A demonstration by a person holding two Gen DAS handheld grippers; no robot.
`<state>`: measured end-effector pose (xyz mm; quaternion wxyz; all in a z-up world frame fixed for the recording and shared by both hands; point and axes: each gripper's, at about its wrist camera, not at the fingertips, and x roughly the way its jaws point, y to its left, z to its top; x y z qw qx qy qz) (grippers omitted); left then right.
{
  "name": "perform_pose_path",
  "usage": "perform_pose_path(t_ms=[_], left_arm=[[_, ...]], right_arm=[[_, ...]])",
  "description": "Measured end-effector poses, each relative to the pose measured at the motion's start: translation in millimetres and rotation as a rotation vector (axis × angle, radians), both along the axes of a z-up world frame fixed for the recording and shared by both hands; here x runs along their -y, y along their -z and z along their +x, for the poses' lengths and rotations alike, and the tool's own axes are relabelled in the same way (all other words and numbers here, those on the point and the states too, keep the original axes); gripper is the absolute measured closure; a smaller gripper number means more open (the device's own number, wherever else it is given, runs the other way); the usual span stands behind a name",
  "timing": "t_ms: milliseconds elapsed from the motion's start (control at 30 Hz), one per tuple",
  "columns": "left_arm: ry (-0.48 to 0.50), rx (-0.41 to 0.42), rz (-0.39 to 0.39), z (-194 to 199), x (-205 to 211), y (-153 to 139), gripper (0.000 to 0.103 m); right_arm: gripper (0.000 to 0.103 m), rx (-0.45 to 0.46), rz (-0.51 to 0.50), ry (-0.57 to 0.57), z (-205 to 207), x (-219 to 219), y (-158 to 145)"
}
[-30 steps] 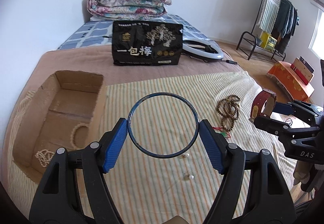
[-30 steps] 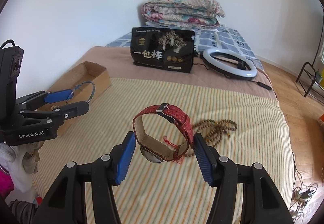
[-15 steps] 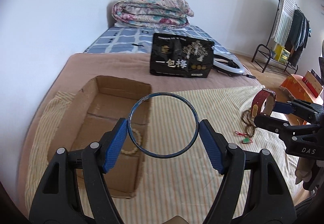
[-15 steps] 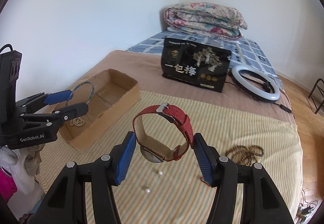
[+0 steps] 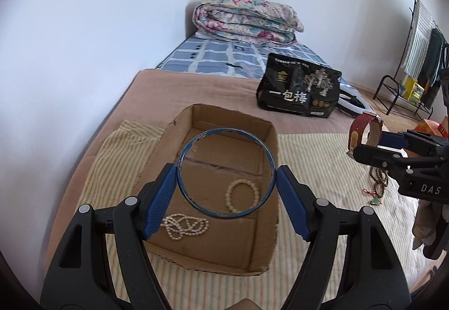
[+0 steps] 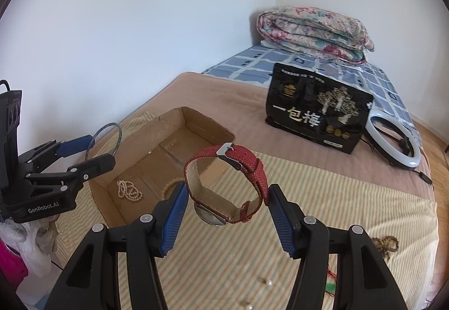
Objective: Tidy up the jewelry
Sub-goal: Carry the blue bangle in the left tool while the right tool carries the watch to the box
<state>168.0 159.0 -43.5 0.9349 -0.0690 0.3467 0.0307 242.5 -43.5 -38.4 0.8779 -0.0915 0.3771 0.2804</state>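
Observation:
My left gripper (image 5: pixel 226 189) is shut on a thin blue bangle (image 5: pixel 196 141) and holds it above the open cardboard box (image 5: pixel 275 147). In the box lie a cream bead bracelet (image 5: pixel 254 186) and a pearl necklace (image 5: pixel 186 227). My right gripper (image 6: pixel 226 207) is shut on a red-strapped watch (image 6: pixel 247 161), held in the air right of the box (image 6: pixel 207 124). It shows at the right of the left wrist view (image 5: pixel 364 127). A brown bead string (image 6: pixel 385 245) and small loose pearls (image 6: pixel 266 282) lie on the striped cloth (image 6: pixel 350 197).
A black printed bag (image 5: pixel 299 88) stands behind the box, with a white ring light (image 6: pixel 393 139) beside it. A folded floral quilt (image 5: pixel 247 19) lies at the head of the bed. A clothes rack (image 5: pixel 418 43) stands at the far right. The wall runs along the left.
Both grippers have swung left with their loads. The bangle went from over the striped cloth to over the box. The watch has come closer to the box.

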Motion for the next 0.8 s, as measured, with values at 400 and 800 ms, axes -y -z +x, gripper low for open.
perform_pose_path(t_ms=[400, 800], left_arm=[[-0.044, -0.026, -0.007, 2, -29, 16, 0.029], [-0.041, -0.051, -0.017, 11, -34, 36, 0.029]], right_arm=[[0.043, -0.031, 0.012, -0.069, 25, -61, 16], [0.042, -0.083, 0.015, -0.083, 55, -96, 49]])
